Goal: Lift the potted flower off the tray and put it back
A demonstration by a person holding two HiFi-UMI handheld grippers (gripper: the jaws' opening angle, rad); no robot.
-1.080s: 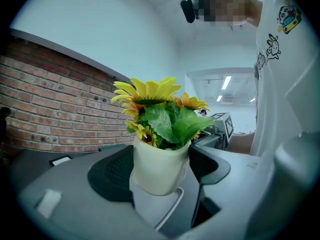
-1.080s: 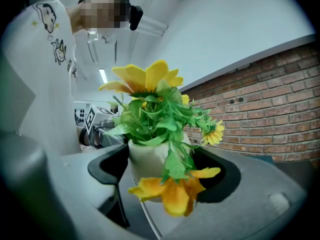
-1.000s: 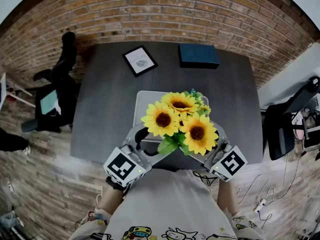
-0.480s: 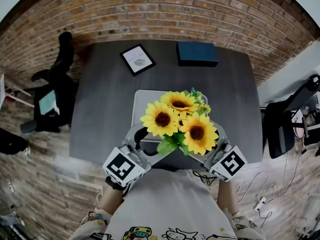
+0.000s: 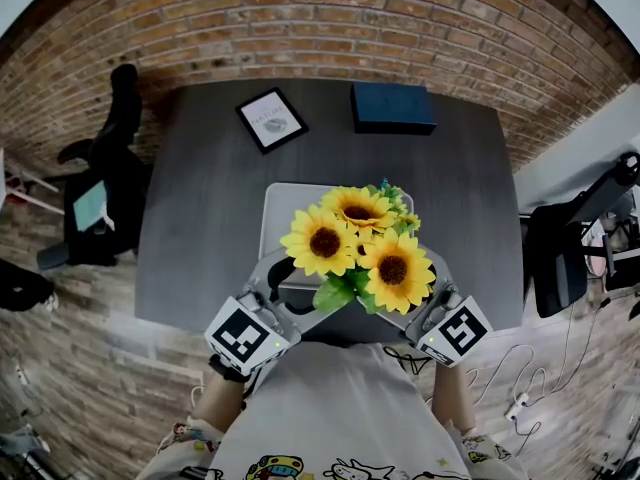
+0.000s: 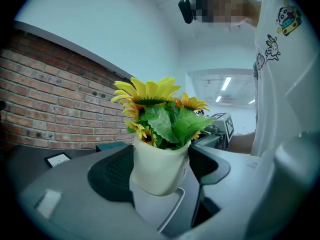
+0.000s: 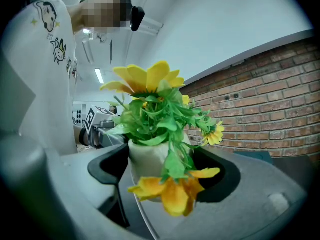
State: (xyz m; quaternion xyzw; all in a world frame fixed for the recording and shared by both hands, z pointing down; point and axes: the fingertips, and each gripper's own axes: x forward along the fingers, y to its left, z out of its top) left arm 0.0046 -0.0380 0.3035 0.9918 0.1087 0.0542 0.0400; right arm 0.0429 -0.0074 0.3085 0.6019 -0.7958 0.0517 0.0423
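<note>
A white pot (image 6: 159,166) of yellow sunflowers (image 5: 355,248) sits between both grippers over the near end of a grey tray (image 5: 285,203). In the left gripper view, my left gripper (image 6: 161,170) has a black pad pressed on each side of the pot. The pot's rounded base seems to hang just above the tray (image 6: 150,211). From the opposite side, my right gripper (image 7: 165,171) closes on the same pot (image 7: 147,161), with a drooping bloom in front of it. In the head view the flowers hide the pot, and the left gripper (image 5: 292,286) and right gripper (image 5: 425,288) reach in beneath them.
On the dark table (image 5: 200,218), a framed picture (image 5: 271,118) and a dark blue box (image 5: 392,108) lie at the far side. A black office chair (image 5: 110,168) stands left of the table and another chair (image 5: 580,248) right of it.
</note>
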